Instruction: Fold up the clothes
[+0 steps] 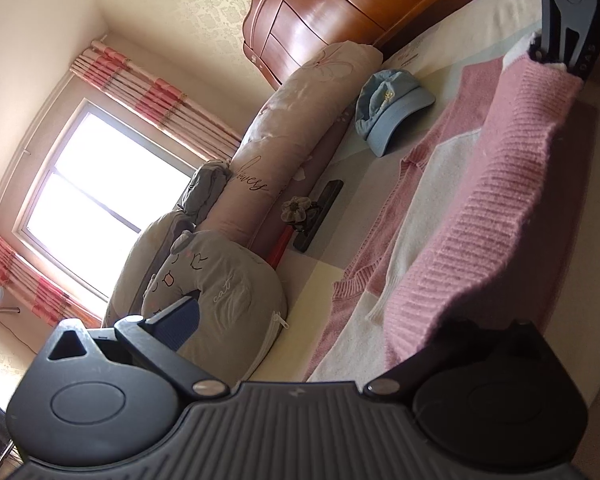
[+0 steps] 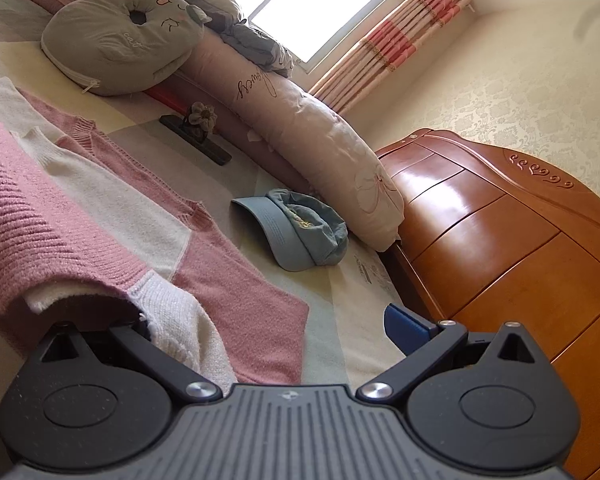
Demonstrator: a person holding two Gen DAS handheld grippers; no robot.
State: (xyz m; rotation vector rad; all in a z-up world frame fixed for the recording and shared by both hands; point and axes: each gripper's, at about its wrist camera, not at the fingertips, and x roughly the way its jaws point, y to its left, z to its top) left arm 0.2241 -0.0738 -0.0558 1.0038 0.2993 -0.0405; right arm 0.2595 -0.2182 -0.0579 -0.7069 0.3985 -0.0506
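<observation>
Lying spread on the bed (image 2: 340, 320), the pink-and-white sweater (image 2: 220, 280) has its ribbed hem lifted between the two tools — the left tool (image 1: 308, 320) and right tool (image 2: 268, 320) each show one finger under knit and one blue pad bare, so how tightly either grips I cannot tell. Nearby sit a blue cap (image 2: 300, 228), a dark phone (image 2: 196, 140) and a long bolster (image 2: 300, 120) bearing cursive script I cannot read — the grey cushion (image 2: 120, 40) reads "cat".

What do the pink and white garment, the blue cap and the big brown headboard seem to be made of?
Sweater: knitted yarn, probably wool or acrylic; ribbed rows and a fuzzy surface show.
Cap: woven cloth, perhaps cotton, matte with stitched seams.
Headboard: wood, or wood veneer, with a glossy varnish; window light reflects on its panels.
</observation>
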